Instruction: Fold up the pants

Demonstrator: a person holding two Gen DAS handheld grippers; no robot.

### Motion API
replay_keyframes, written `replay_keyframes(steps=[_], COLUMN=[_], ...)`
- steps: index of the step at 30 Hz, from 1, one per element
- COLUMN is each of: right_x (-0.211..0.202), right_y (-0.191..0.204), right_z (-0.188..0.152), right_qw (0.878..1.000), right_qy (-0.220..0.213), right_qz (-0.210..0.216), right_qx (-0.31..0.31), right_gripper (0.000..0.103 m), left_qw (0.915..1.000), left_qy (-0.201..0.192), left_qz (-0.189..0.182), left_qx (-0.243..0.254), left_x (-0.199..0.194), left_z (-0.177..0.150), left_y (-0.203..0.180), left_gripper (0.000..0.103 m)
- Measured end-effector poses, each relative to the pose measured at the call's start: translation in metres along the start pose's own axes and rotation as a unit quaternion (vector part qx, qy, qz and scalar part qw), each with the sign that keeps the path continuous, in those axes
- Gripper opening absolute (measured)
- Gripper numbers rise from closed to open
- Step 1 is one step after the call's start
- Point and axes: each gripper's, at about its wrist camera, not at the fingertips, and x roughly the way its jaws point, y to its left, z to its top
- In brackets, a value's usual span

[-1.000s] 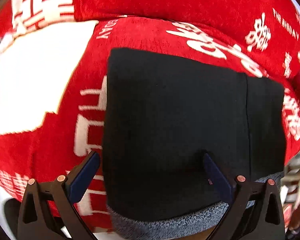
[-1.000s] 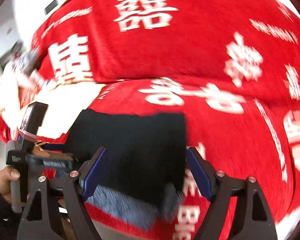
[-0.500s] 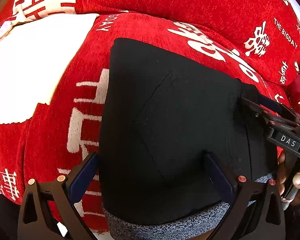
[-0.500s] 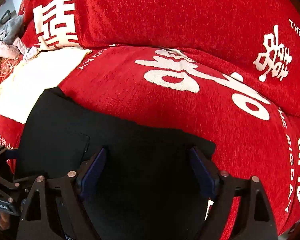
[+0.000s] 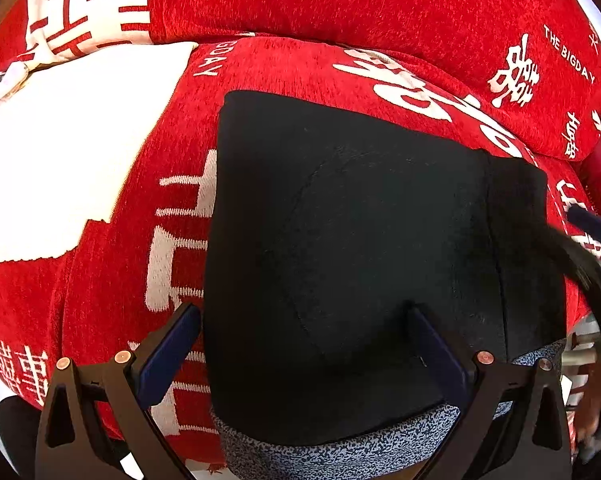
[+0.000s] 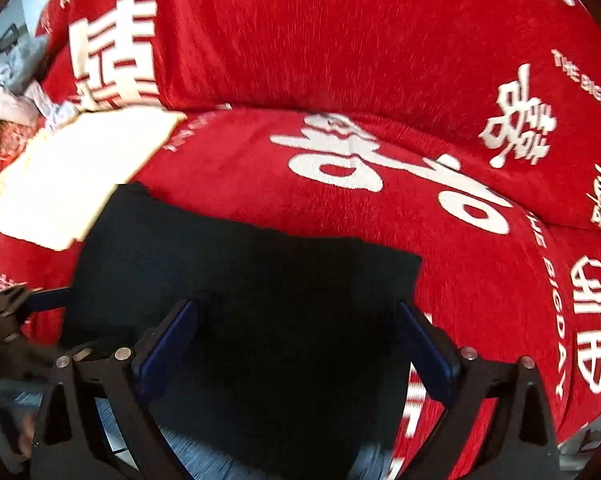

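Note:
The black pants [image 5: 360,248] lie folded into a flat rectangle on the red sofa seat, with a grey speckled waistband [image 5: 340,456] at the near edge. They also show in the right wrist view [image 6: 268,300]. My left gripper [image 5: 300,344] is open and empty, its fingers spread just above the pants' near part. My right gripper [image 6: 296,344] is open and empty over the pants' near right part. The right gripper shows blurred at the right edge of the left wrist view [image 5: 588,256]. The left gripper shows at the left edge of the right wrist view [image 6: 20,304].
A red sofa cover [image 5: 380,12] with white characters covers the seat and back cushion [image 6: 340,48]. A white patch [image 5: 68,140] lies left of the pants. Crumpled clothes [image 6: 8,92] are piled at the far left. The seat's front edge is just below the waistband.
The right gripper has drawn back from the pants' right edge and is blurred by motion. The left gripper has barely moved. The pants lie still.

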Motion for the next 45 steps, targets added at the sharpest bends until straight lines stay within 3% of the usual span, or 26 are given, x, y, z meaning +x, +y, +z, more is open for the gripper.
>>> replay_keyframes(steps=[7, 11, 15, 18, 19, 22, 24, 27, 31, 35, 38, 40, 42, 45], right_x=[-0.041, -0.005, -0.018, -0.029, -0.026, 0.007, 0.002, -0.025, -0.044, -0.017, 0.011, 0.039, 0.075, 0.058], right_y=[0.022, 0.014, 0.005, 0.005, 0.004, -0.008, -0.018, -0.023, -0.021, -0.020, -0.027, -0.033, -0.041, -0.041], right_z=[-0.064, -0.091, -0.085, -0.084, -0.086, -0.093, -0.096, -0.090, -0.061, -0.018, 0.018, 0.031, 0.032, 0.031], right_qw=[0.998, 0.998, 0.997, 0.997, 0.997, 0.995, 0.994, 0.995, 0.998, 0.999, 0.998, 0.998, 0.993, 0.993], right_qy=[-0.024, 0.030, 0.009, -0.013, -0.009, 0.059, 0.049, 0.002, -0.053, -0.038, -0.025, 0.014, 0.088, 0.068], right_qz=[0.066, 0.061, 0.072, 0.075, 0.073, 0.060, 0.067, 0.066, 0.025, -0.025, -0.043, -0.048, -0.052, -0.042], right_qx=[-0.004, -0.002, 0.019, 0.008, 0.008, 0.047, 0.070, 0.069, 0.032, 0.021, 0.044, 0.046, 0.060, 0.091], right_gripper=[0.099, 0.099, 0.099, 0.100, 0.100, 0.100, 0.101, 0.101, 0.101, 0.101, 0.101, 0.101, 0.101, 0.101], left_qw=[0.9999, 0.9989, 0.9979, 0.9985, 0.9988, 0.9990, 0.9993, 0.9986, 0.9964, 0.9966, 0.9938, 0.9927, 0.9925, 0.9958], left_qy=[-0.002, -0.032, -0.052, -0.043, -0.038, -0.027, -0.029, -0.050, -0.068, -0.031, -0.007, -0.011, -0.013, -0.037], left_qz=[0.009, 0.031, 0.039, 0.028, 0.023, 0.009, 0.011, 0.009, 0.041, 0.070, 0.111, 0.120, 0.121, 0.083], left_qx=[-0.003, 0.012, 0.000, -0.018, -0.022, -0.035, -0.021, -0.016, -0.028, -0.029, -0.009, -0.002, 0.005, -0.009], left_x=[-0.007, -0.026, -0.043, -0.036, -0.032, -0.027, -0.036, -0.050, -0.048, -0.018, 0.001, 0.003, -0.002, -0.021], left_z=[-0.003, -0.013, -0.028, -0.035, -0.037, -0.036, -0.031, -0.010, 0.043, 0.087, 0.095, 0.094, 0.092, 0.085], left_y=[-0.002, -0.001, 0.019, 0.037, 0.041, 0.046, 0.042, 0.044, 0.049, 0.048, 0.042, 0.040, 0.039, 0.039], left_gripper=[0.103, 0.103, 0.103, 0.103, 0.103, 0.103, 0.103, 0.103, 0.103, 0.103, 0.103, 0.103, 0.103, 0.103])
